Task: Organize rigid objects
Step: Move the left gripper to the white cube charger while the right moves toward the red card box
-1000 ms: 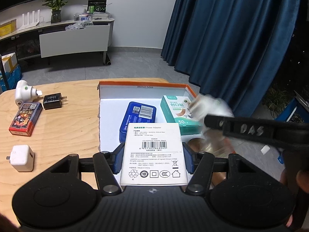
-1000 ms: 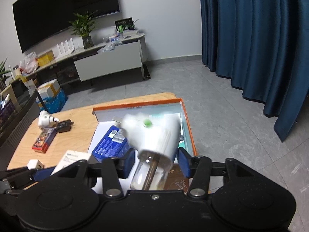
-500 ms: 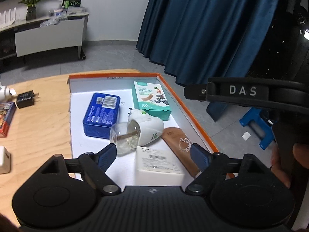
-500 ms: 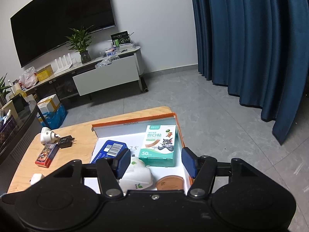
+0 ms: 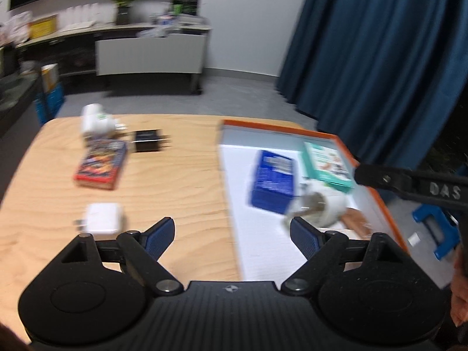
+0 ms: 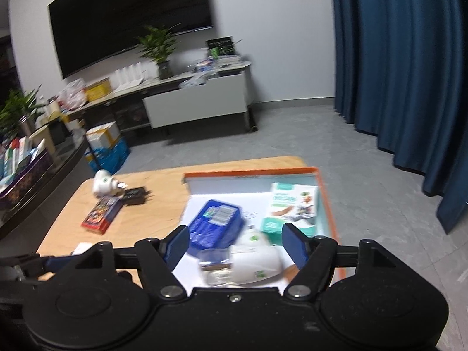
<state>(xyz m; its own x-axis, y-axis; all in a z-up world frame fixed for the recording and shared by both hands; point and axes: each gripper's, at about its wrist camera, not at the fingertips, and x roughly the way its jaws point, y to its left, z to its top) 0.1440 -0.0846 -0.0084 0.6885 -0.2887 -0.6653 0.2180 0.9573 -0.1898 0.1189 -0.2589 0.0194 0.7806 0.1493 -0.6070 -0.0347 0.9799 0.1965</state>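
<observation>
While both views are smeared by motion, the white device with a clear cup end (image 5: 320, 206) still reads as lying on its side in the orange-rimmed box (image 5: 345, 143); its label is too blurred to read; in the right wrist view it sits low between the fingers, partly cut off by the gripper body. Far of it in the box lie a blue box (image 5: 273, 180) and a teal box (image 5: 326, 162); a brown flat thing (image 5: 356, 222) at the near right is mostly hidden. The left gripper (image 5: 232, 235) has just been opening and stands wide with nothing between its pads; a second ago it held a white carton, now out of sight. The right gripper (image 6: 234, 244) has also just been opening, wide, free of the device it carried before. On the wooden table (image 5: 181, 187) to the left rest a white charger (image 5: 102, 220), a red box (image 5: 101, 168), a black adapter (image 5: 147, 143) and a white plug (image 5: 95, 121).
</observation>
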